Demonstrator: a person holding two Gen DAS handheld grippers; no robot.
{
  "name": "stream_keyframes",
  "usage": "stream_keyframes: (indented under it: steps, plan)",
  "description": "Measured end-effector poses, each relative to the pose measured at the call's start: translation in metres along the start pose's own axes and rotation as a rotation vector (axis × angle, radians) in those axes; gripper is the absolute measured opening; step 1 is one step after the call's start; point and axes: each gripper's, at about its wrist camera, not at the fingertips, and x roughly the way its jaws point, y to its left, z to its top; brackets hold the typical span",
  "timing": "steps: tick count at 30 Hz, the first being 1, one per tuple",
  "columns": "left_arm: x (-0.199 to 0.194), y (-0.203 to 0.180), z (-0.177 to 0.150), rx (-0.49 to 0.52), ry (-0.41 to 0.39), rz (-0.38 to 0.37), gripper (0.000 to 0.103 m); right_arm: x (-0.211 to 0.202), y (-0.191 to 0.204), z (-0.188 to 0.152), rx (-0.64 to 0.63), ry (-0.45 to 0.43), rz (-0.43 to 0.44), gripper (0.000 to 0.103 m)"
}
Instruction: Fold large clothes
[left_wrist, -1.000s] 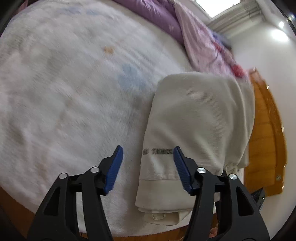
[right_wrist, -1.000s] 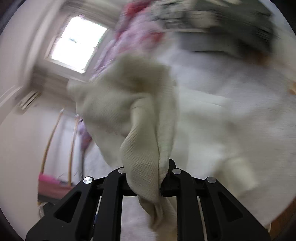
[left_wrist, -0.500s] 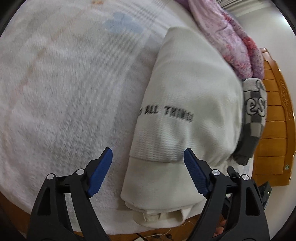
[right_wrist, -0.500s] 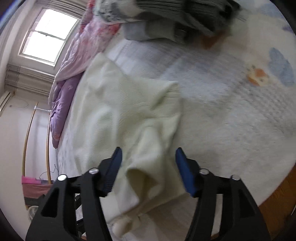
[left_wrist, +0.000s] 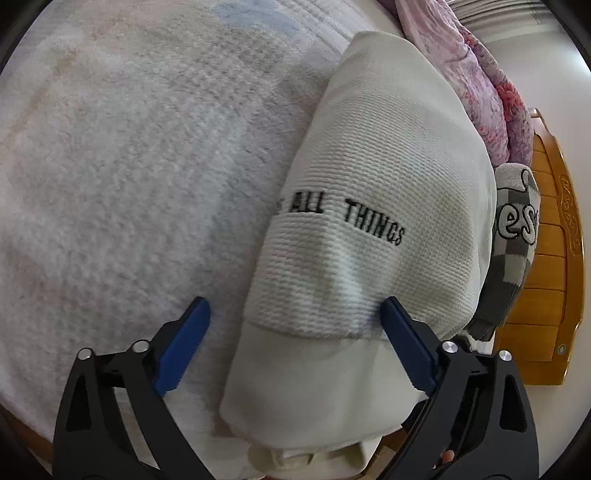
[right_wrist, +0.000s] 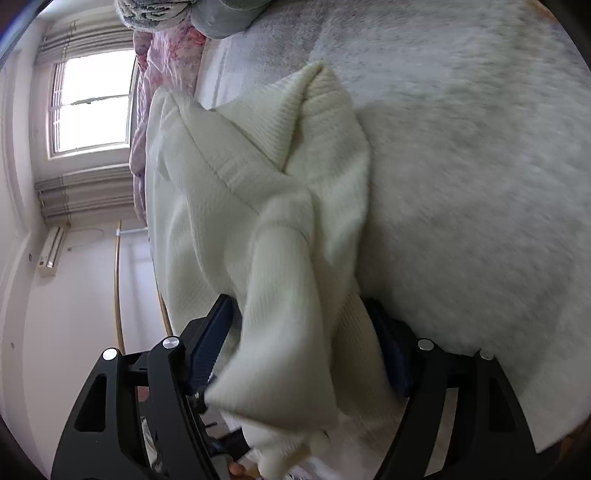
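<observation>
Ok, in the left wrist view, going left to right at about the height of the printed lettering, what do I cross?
White fleecy blanket → folded cream sweater lettered "ALL THINGS" → grey checked knit → wooden bed frame.

Loads of open white blanket (left_wrist: 122, 177) left of the folded cream sweater (left_wrist: 388, 177). Right side's cramped: grey checkered knit (left_wrist: 515, 236), pink quilt (left_wrist: 480, 81) and wooden bed frame (left_wrist: 550, 266) crowd in.
</observation>
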Motion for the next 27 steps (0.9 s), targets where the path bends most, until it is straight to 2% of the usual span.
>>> stream_keyframes:
  steps: [2, 3, 5, 7, 9, 10, 11, 12, 13, 14, 16, 17, 21, 23, 27]
  plan:
    - [0.005, -0.006, -0.001, 0.017, -0.009, 0.023, 0.095, 0.001, 0.007, -0.003, -0.011, -0.010, -0.016, 0.071]
    - [0.006, -0.009, 0.000, 0.023, -0.004, 0.016, 0.095, -0.001, 0.010, -0.007, -0.013, -0.006, 0.016, 0.071]
    - [0.009, -0.015, -0.001, 0.037, 0.042, -0.058, 0.095, -0.001, 0.012, -0.012, 0.014, -0.005, 0.077, 0.071]
    - [0.012, -0.022, -0.004, 0.075, 0.041, -0.025, 0.095, 0.005, 0.005, -0.011, 0.038, -0.006, 0.070, 0.069]
    - [0.014, -0.021, -0.003, 0.066, 0.044, -0.013, 0.094, 0.011, -0.007, -0.007, 0.112, -0.028, 0.100, 0.068]
    - [0.013, -0.020, -0.001, 0.056, 0.043, -0.006, 0.086, 0.012, -0.007, -0.006, 0.125, -0.035, 0.099, 0.066]
    - [0.011, -0.020, 0.001, 0.053, 0.041, 0.000, 0.073, 0.012, -0.002, -0.006, 0.111, -0.034, 0.078, 0.062]
    - [0.010, -0.021, 0.003, 0.050, 0.040, 0.002, 0.065, 0.012, 0.003, -0.007, 0.095, -0.030, 0.066, 0.042]
    - [0.003, -0.020, 0.004, 0.043, 0.040, -0.006, 0.051, 0.011, 0.009, -0.009, 0.077, -0.024, 0.051, 0.032]
    - [-0.003, -0.020, 0.005, 0.050, 0.040, -0.020, 0.039, 0.008, 0.014, -0.011, 0.071, -0.028, 0.036, 0.030]
    - [-0.017, -0.028, 0.006, 0.092, 0.035, -0.034, 0.029, 0.002, 0.031, -0.015, 0.027, -0.038, -0.001, 0.027]
    - [-0.030, -0.039, 0.007, 0.138, 0.021, -0.038, 0.027, 0.000, 0.039, -0.017, 0.005, -0.045, -0.014, 0.027]
    - [-0.077, -0.069, 0.022, 0.197, -0.001, -0.109, 0.026, -0.025, 0.101, -0.018, -0.087, -0.115, 0.003, 0.026]
    - [-0.111, -0.086, 0.033, 0.183, -0.002, -0.201, 0.025, -0.044, 0.134, -0.019, -0.131, -0.146, 0.046, 0.026]
    - [-0.165, -0.120, 0.037, 0.243, -0.036, -0.246, 0.025, -0.082, 0.188, -0.030, -0.190, -0.178, 0.100, 0.026]
